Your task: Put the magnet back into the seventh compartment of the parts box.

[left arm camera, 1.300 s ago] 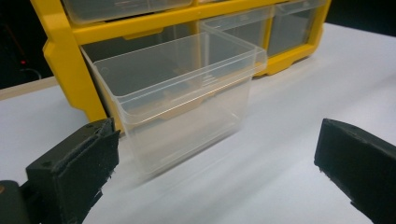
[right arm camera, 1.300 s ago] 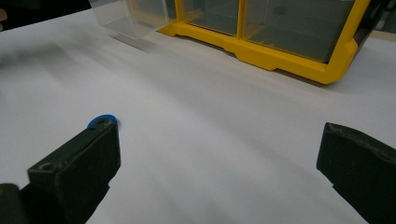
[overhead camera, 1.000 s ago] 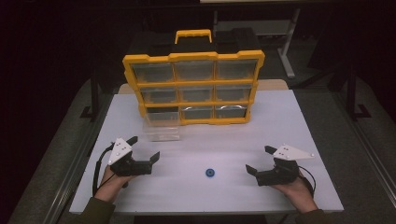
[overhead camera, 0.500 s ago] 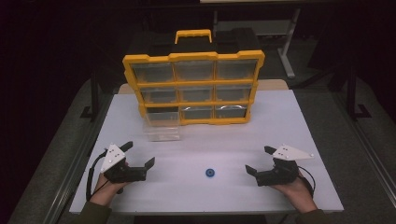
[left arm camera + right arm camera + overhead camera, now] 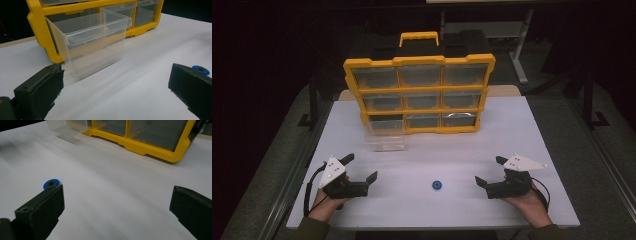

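Observation:
A yellow organizer (image 5: 419, 95) with clear drawers stands upright at the table's middle back. One clear drawer (image 5: 384, 140) is out and sits on the table in front of its lower left slot; the left gripper view shows this clear drawer (image 5: 95, 42) empty. A small blue ring (image 5: 436, 185) lies near the front, between both grippers. My left gripper (image 5: 361, 166) is open at the front left, aimed toward the drawer, with the blue ring (image 5: 200, 70) off to its right. My right gripper (image 5: 489, 170) is open at the front right, the blue ring (image 5: 51, 183) just beyond its left jaw.
The white table (image 5: 522, 130) has bare surface to the right of the organizer and between the grippers. The organizer's yellow base (image 5: 150, 147) stretches across the far side in the right gripper view. Dark floor and metal frames surround the table.
My left gripper has moved toward the table's near edge and a little left, staying open. The right gripper has barely shifted.

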Tool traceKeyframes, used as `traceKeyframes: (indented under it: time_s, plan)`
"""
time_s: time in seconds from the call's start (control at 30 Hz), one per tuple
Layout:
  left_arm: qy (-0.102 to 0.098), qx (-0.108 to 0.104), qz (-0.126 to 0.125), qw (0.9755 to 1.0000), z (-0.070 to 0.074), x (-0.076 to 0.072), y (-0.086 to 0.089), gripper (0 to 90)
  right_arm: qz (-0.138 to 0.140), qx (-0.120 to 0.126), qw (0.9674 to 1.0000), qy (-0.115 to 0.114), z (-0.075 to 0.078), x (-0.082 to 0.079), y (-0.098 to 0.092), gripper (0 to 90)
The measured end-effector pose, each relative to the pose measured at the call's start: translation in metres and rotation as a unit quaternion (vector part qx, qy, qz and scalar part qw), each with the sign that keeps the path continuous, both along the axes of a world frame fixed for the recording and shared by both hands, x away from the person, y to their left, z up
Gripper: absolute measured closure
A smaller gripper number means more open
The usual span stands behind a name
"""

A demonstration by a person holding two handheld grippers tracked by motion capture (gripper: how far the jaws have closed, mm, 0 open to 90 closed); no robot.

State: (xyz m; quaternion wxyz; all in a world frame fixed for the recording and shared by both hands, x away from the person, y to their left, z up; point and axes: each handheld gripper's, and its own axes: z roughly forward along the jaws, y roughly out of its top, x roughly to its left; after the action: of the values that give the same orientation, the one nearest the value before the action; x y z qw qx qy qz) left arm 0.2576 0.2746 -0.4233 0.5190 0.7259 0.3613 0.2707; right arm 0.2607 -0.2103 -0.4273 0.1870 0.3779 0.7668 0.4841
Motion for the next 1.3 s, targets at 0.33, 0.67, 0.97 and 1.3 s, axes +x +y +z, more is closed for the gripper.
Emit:
traceKeyframes:
  time_s: [0.33, 0.67, 0.97, 1.3]
  plan:
    - [0.004, 0.002, 0.0, 1.0, -0.001, 0.0, 0.0, 0.0, 0.01, 0.007, 0.9999, 0.01, 0.007, 0.004, 0.001, 0.0]
    - [0.008, 0.003, 0.0, 1.0, 0.0, -0.001, -0.001, 0.0, 0.039, -0.006, 0.9988, 0.029, 0.016, 0.01, 0.005, 0.0]
    - [0.009, 0.0, -0.002, 1.0, -0.001, -0.001, -0.003, 0.0, 0.059, -0.014, 0.9974, 0.041, 0.021, 0.016, 0.011, 0.0]
    - [0.011, 0.0, -0.002, 0.9999, -0.001, 0.0, -0.002, 0.0, 0.069, -0.013, 0.9968, 0.038, 0.026, 0.022, 0.018, 0.0]
